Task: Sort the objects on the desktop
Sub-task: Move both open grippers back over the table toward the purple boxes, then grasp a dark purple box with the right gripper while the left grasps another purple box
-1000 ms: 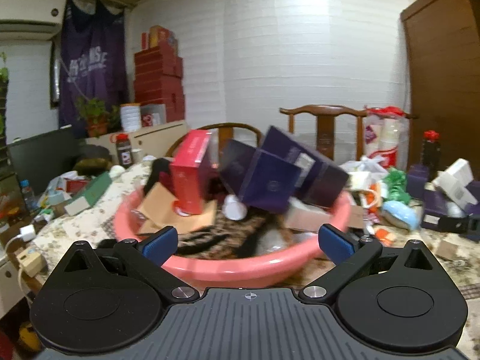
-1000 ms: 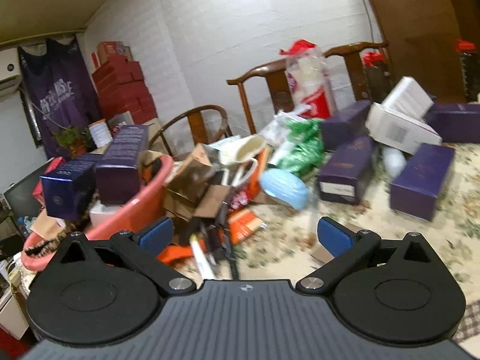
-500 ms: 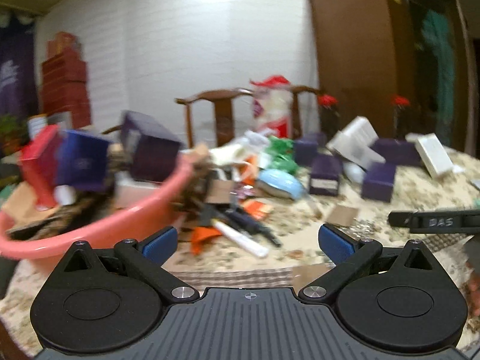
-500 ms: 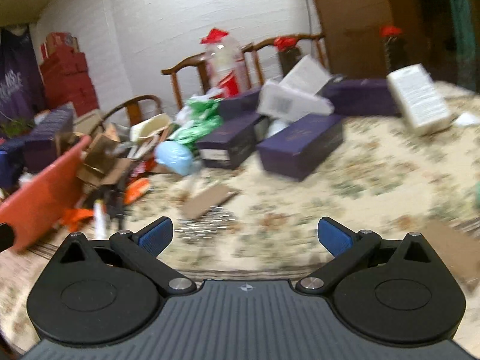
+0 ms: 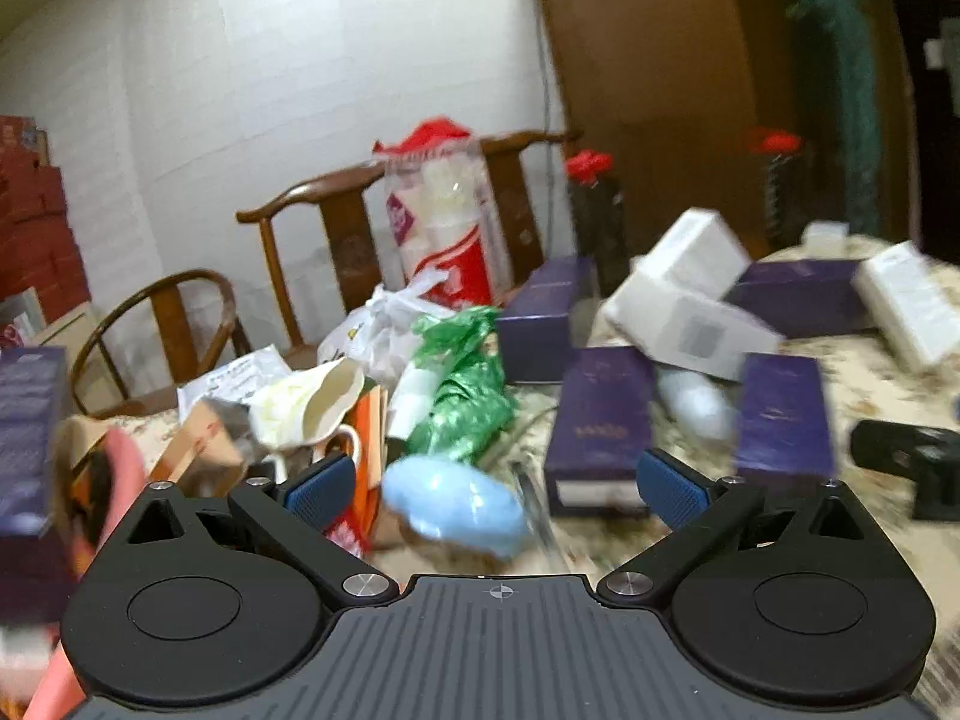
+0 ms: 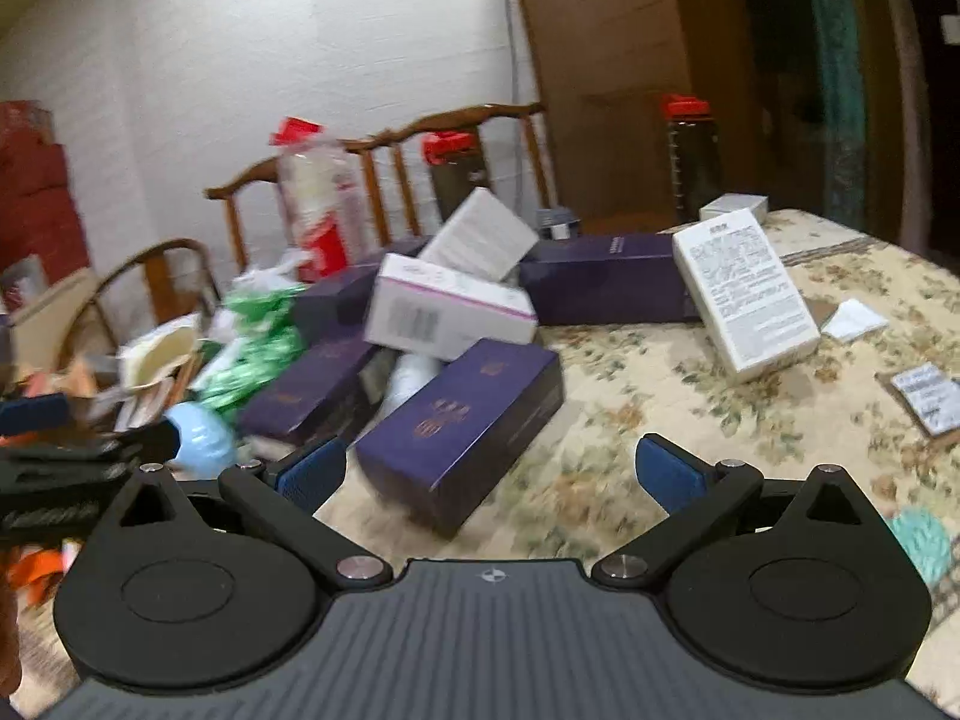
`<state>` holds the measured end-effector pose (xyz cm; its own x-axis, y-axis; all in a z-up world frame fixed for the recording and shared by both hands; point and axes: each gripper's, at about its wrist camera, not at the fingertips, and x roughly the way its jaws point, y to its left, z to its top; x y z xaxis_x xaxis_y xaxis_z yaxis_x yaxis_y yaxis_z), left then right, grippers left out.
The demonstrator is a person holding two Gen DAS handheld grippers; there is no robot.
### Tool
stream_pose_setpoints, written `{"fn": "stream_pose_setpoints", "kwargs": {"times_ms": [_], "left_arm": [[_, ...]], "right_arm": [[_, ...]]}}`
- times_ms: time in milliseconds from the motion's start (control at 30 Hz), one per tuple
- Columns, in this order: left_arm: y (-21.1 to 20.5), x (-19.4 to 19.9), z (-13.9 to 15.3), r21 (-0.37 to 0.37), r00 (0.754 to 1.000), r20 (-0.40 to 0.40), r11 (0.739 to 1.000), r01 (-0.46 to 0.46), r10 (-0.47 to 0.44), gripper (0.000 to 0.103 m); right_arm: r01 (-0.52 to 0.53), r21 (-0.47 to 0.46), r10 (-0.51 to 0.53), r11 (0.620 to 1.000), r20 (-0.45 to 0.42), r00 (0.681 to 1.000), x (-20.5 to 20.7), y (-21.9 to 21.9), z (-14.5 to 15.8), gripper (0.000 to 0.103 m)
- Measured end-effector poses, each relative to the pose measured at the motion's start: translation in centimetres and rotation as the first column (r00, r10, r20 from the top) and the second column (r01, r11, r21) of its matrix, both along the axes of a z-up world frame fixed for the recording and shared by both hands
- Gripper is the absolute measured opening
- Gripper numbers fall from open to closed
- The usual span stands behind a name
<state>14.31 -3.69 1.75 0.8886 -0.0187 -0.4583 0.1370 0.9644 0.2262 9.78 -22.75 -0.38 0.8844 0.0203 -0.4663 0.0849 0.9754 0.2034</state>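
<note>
My left gripper (image 5: 495, 485) is open and empty, held above a light blue oval object (image 5: 453, 505) on the flowered tablecloth. My right gripper (image 6: 489, 474) is open and empty, just in front of a purple box (image 6: 465, 427) that lies flat. More purple boxes (image 5: 600, 420) and white boxes (image 6: 447, 307) lie in a pile behind. A large white box (image 6: 744, 294) leans at the right. The pink basin's rim (image 5: 123, 480) shows at the far left of the left wrist view. The other gripper shows at the right edge of the left wrist view (image 5: 912, 468).
A green plastic bag (image 5: 465, 384), a cream pitcher (image 5: 318, 408), a white mug and orange packets crowd the left. Wooden chairs (image 5: 336, 228), a bag of cups (image 5: 441, 222) and dark bottles (image 6: 690, 162) stand behind the table. Cards (image 6: 927, 396) lie at the right.
Both grippers have swung right, away from the pink basin full of boxes, and closer to the pile of purple and white boxes. Both stay open and empty.
</note>
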Motion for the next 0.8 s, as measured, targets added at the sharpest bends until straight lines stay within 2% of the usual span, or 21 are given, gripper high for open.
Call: {"fn": "stream_pose_setpoints", "kwargs": {"times_ms": [67, 200, 233, 533, 633, 700, 800], "left_arm": [[-0.6, 2.1, -0.7, 0.021, 1.0, -0.021, 1.0, 0.005, -0.005, 0.103], [-1.4, 5.0, -2.4, 0.016, 0.996, -0.081, 0.999, 0.043, -0.041, 0.103], [-1.6, 5.3, -2.8, 0.023, 0.997, -0.065, 0.999, 0.049, -0.047, 0.102], [-3.2, 6.6, -3.0, 0.085, 0.994, -0.022, 0.99, 0.109, -0.107, 0.102], [-3.4, 6.8, -2.8, 0.09, 0.991, -0.049, 0.988, 0.125, -0.12, 0.102], [-3.0, 6.4, -2.8, 0.091, 0.983, -0.077, 0.981, 0.174, -0.167, 0.103], [-2.7, 6.0, -3.9, 0.157, 0.974, -0.088, 0.963, 0.221, -0.209, 0.103]], "right_arm": [[0.02, -0.015, -0.02, 1.0, -0.024, 1.0, 1.4, 0.0, -0.1, 0.102], [0.049, -0.005, -0.049, 0.999, -0.045, 0.998, 3.0, -0.4, -0.7, 0.102], [0.053, 0.0, -0.053, 0.999, -0.044, 0.998, 3.2, -0.6, -0.7, 0.102], [0.078, -0.003, -0.078, 0.997, -0.054, 0.995, 4.6, -0.5, -0.8, 0.102], [0.077, -0.004, -0.077, 0.997, -0.052, 0.996, 4.8, -0.3, -0.7, 0.102], [0.072, -0.008, -0.072, 0.997, -0.047, 0.996, 4.7, -0.3, -0.7, 0.102], [0.088, 0.002, -0.088, 0.996, -0.014, 0.996, 4.3, -0.7, -0.7, 0.102]]}}
